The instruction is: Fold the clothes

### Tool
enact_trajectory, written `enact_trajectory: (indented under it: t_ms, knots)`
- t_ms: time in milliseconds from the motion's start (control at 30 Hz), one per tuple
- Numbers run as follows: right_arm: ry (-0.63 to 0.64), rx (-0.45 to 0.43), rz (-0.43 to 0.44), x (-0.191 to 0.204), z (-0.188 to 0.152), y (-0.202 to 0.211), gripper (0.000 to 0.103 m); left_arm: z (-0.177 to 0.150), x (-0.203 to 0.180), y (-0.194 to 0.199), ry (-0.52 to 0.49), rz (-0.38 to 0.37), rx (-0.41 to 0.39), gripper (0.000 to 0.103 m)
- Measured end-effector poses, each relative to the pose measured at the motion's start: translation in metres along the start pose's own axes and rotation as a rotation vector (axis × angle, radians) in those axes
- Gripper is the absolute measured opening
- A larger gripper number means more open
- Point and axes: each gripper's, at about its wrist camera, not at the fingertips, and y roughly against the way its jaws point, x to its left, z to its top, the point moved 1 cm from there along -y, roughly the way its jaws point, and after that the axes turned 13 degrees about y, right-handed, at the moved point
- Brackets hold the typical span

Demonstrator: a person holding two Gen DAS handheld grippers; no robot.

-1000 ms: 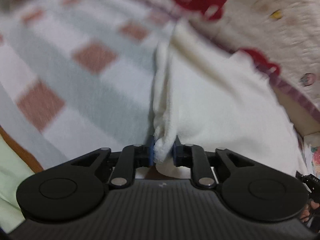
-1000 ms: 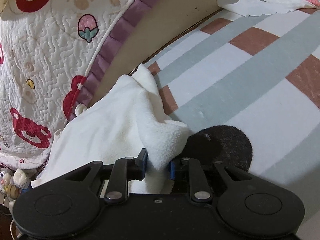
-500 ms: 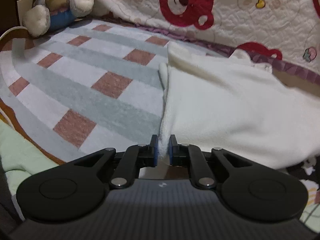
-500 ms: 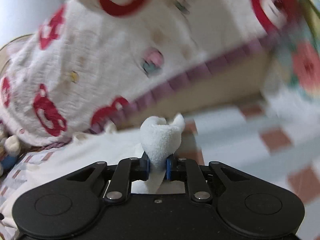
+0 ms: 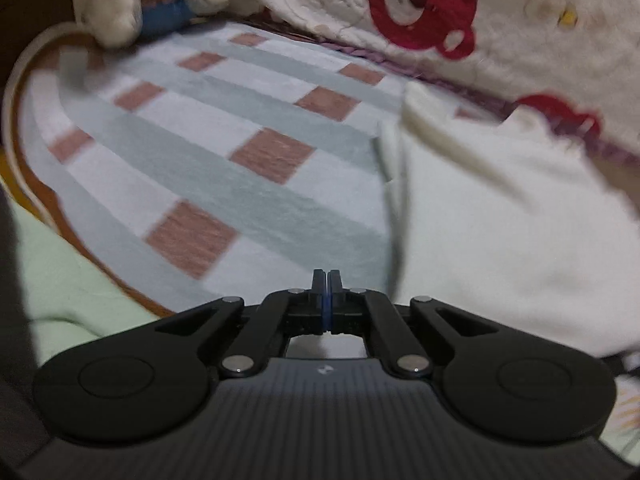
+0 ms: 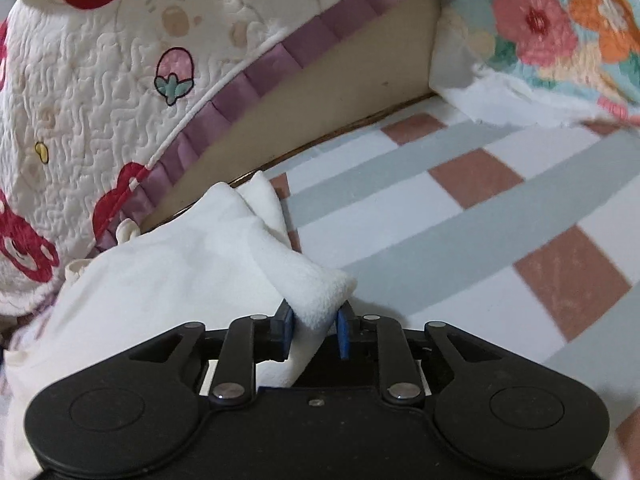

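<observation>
1. The left gripper (image 5: 327, 280) is sitting with its blue pads pressed together on nothing, just left of the white garment (image 5: 500, 232).
2. The right gripper (image 6: 315, 322) is pinching a bunched corner of that garment.
3. The garment is lying on the checked blanket (image 6: 460, 216).
4. Beyond, a bear-print quilt (image 5: 520, 20) is hanging, and a plush toy (image 5: 160, 0) is sitting at the blanket's far edge.

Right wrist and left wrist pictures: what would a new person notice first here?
Most likely the white fleece garment, lying on the checked blanket, with one corner between the fingers of the right gripper. Next comes the quilt with red bears rising behind it. In the left view, the left gripper is shut on nothing, beside the garment's edge.
</observation>
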Motion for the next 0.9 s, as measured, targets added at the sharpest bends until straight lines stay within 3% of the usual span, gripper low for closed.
enact_trajectory:
  t_ms: [133, 167, 233, 267, 300, 400, 467, 533, 567, 600, 633, 800, 900]
  knots:
    - [0.166, -0.002, -0.098, 0.016, 0.003, 0.002, 0.030, 0.008, -0.013, -0.008, 0.003, -0.099, 0.011, 0.010]
    - [0.266, -0.012, -0.147, 0.026, 0.001, 0.002, 0.031, 0.011, -0.018, -0.010, -0.005, -0.123, 0.011, 0.014]
    - [0.470, -0.064, -0.231, 0.044, -0.005, 0.007, 0.030, 0.021, -0.029, -0.016, -0.035, -0.165, 0.012, 0.034]
    - [0.572, -0.090, -0.273, 0.053, -0.008, 0.009, 0.032, 0.027, -0.035, -0.020, -0.058, -0.183, 0.017, 0.038]
    - [0.614, -0.118, -0.280, 0.058, -0.008, 0.013, 0.034, 0.033, -0.041, -0.025, -0.080, -0.200, 0.022, 0.045]
    - [0.642, -0.190, -0.250, 0.067, 0.002, 0.026, 0.043, 0.048, -0.058, -0.052, -0.161, -0.175, 0.051, 0.049]
    - [0.618, -0.205, -0.160, 0.071, 0.009, 0.027, 0.049, 0.051, -0.064, -0.072, -0.188, -0.155, 0.085, 0.051]
    - [0.604, -0.201, -0.085, 0.077, 0.014, 0.025, 0.050, 0.050, -0.069, -0.091, -0.200, -0.172, 0.141, 0.046]
    - [0.602, -0.190, -0.056, 0.081, 0.014, 0.023, 0.050, 0.048, -0.071, -0.094, -0.211, -0.183, 0.142, 0.037]
    - [0.601, -0.179, -0.027, 0.084, 0.015, 0.021, 0.050, 0.046, -0.073, -0.095, -0.223, -0.192, 0.133, 0.005]
    - [0.612, -0.166, -0.007, 0.088, 0.012, 0.019, 0.050, 0.044, -0.075, -0.096, -0.236, -0.202, 0.124, 0.006]
    - [0.664, -0.101, 0.093, 0.109, -0.002, 0.008, 0.051, 0.058, -0.066, -0.042, -0.181, -0.236, -0.101, 0.005]
    - [0.705, -0.048, 0.136, 0.121, -0.009, -0.002, 0.054, 0.047, -0.050, -0.053, -0.151, -0.167, -0.024, 0.006]
